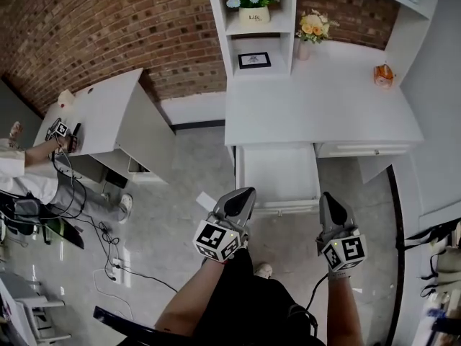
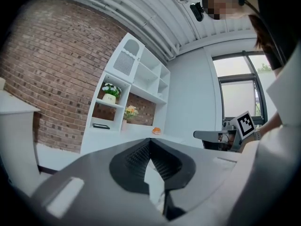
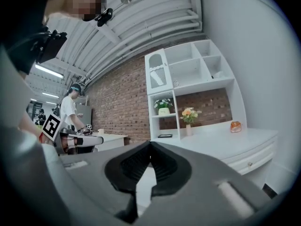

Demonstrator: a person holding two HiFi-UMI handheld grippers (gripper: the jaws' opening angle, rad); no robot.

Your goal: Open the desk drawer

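The white desk [image 1: 324, 107] stands ahead of me, and its middle drawer [image 1: 279, 206] is pulled out toward me with nothing showing inside. My left gripper [image 1: 247, 192] hovers just in front of the drawer's left front corner, raised and pointing level, jaws shut on nothing. My right gripper [image 1: 328, 197] floats by the drawer's right front corner, also shut and empty. In the left gripper view the closed left gripper [image 2: 149, 141] faces the desk and shelves. In the right gripper view the closed right gripper [image 3: 150, 142] does the same. Neither gripper touches the drawer.
A second drawer [image 1: 360, 149] at the desk's right is closed. The shelf unit [image 1: 252, 27] holds a flower pot and a framed picture; a vase of orange flowers [image 1: 312, 29] and an orange object [image 1: 383, 74] sit on the desk. Another desk [image 1: 101, 114], a person and floor cables are at left.
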